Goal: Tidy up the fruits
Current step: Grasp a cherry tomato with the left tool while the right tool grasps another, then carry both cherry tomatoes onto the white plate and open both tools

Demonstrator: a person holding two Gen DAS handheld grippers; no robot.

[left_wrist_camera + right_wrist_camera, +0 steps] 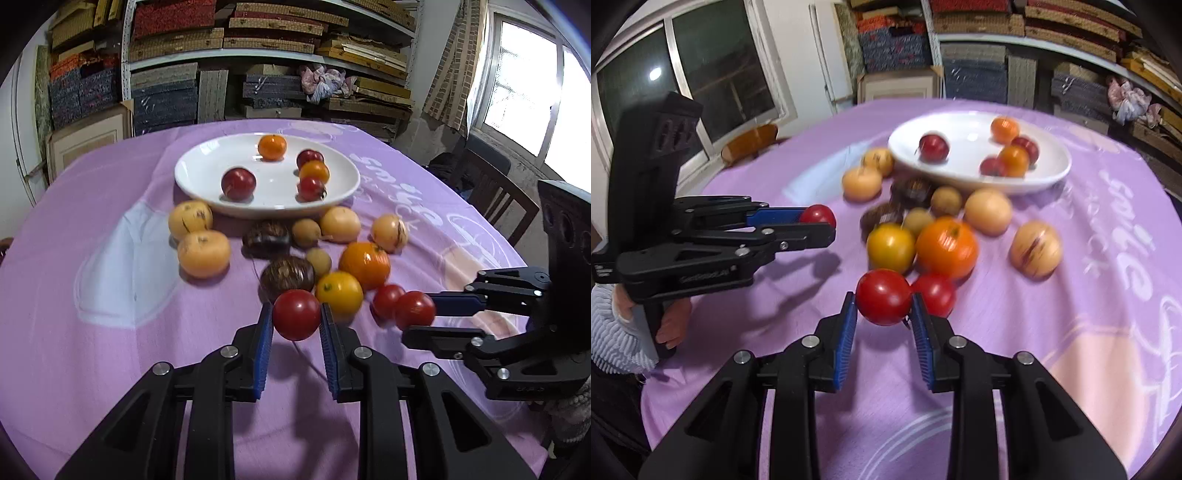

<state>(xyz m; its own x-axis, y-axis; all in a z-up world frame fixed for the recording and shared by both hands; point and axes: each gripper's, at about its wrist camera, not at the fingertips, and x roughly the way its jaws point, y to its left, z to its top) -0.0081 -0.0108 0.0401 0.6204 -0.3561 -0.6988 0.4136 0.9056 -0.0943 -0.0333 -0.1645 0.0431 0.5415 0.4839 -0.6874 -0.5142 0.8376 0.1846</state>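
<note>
My left gripper (296, 318) is shut on a red tomato (296, 319) and holds it above the purple cloth. It also shows in the right wrist view (827, 225), with its tomato (818, 215). My right gripper (884, 302) is shut on another red tomato (883, 296); it shows in the left wrist view (421, 314) with its tomato (414, 309). A white plate (207, 166) holds several small red and orange fruits. Loose fruits lie in front of it: an orange (365, 265), a yellow tomato (339, 294), a red tomato (386, 300), pale yellow fruits and dark brown ones.
The round table wears a purple cloth (110, 332) with white lettering. Shelves of stacked boards (258, 55) stand behind it. A dark wooden chair (495, 192) is at the right by a window; another chair (750, 142) is at the far left edge.
</note>
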